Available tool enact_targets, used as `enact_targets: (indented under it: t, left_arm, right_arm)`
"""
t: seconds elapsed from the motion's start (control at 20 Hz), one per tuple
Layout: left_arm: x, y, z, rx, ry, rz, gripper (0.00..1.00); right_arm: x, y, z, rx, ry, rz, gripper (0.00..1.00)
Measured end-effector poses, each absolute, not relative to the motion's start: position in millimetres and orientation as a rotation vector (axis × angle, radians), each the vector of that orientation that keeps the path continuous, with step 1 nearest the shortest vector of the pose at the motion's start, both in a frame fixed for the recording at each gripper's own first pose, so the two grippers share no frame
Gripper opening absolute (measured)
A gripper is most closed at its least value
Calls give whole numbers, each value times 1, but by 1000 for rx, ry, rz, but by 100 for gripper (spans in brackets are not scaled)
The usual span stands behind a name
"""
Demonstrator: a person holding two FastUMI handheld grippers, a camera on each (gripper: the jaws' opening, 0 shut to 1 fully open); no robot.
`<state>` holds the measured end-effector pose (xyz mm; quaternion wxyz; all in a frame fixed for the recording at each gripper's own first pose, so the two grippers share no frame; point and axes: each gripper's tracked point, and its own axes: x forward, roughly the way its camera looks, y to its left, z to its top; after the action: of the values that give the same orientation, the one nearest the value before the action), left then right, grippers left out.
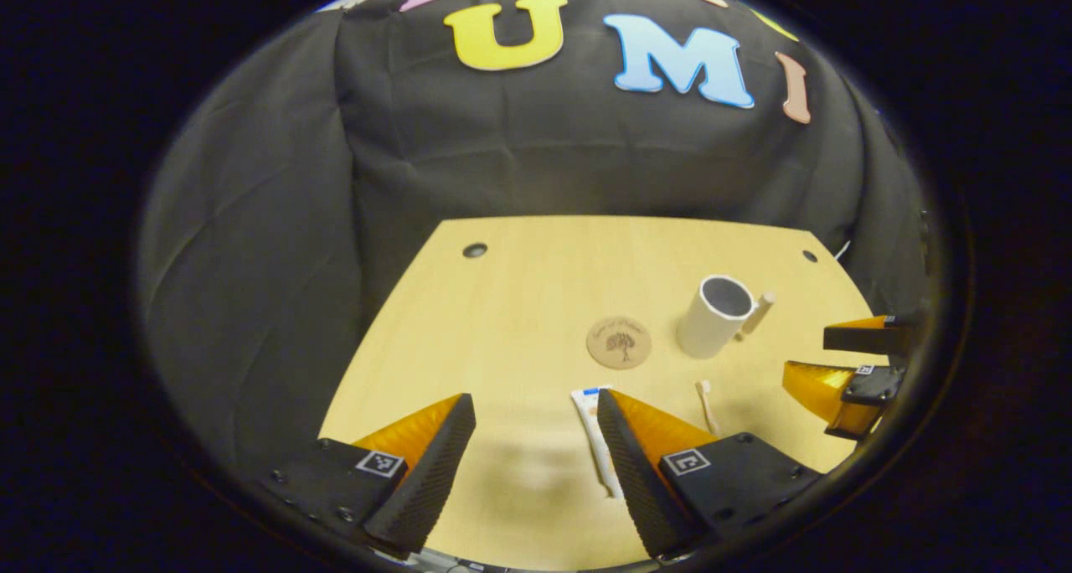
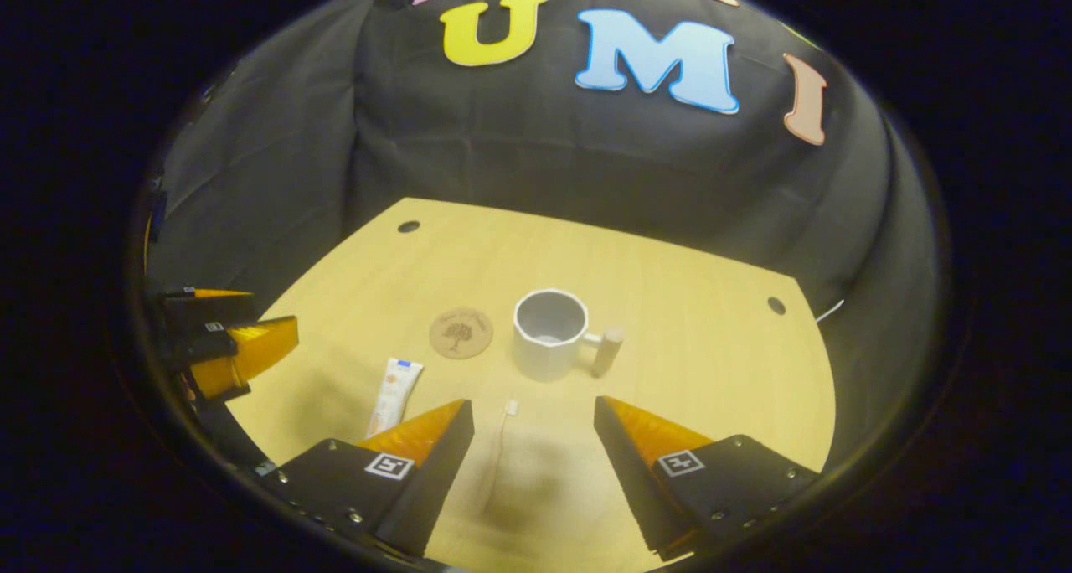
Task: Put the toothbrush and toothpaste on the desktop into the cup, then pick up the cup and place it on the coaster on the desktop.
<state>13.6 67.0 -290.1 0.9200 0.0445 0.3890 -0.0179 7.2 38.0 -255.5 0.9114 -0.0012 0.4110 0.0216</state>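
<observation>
Tools (image 2: 533,447) apart, cup (image 2: 549,332) empty

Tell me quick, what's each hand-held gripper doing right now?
Left hand-held gripper: open, holding nothing.
Right hand-held gripper: open, holding nothing.

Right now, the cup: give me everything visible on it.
The cup is a white, slightly faceted mug, ceramic by its look, with a pale stick-like handle on one side. It stands upright on the wooden desktop, mouth open and nothing inside. The round coaster lies beside it, apart. Toothbrush and toothpaste lie nearer the grippers. Nothing touches it but the desktop.
</observation>
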Motion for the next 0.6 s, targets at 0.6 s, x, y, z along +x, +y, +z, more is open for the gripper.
enact_targets:
  t: [0.6]
  left_arm:
    - [1,33,-400,-37,1125,-134,96]
  right_arm:
    - [-20,74,-368,76,1237,49,65]
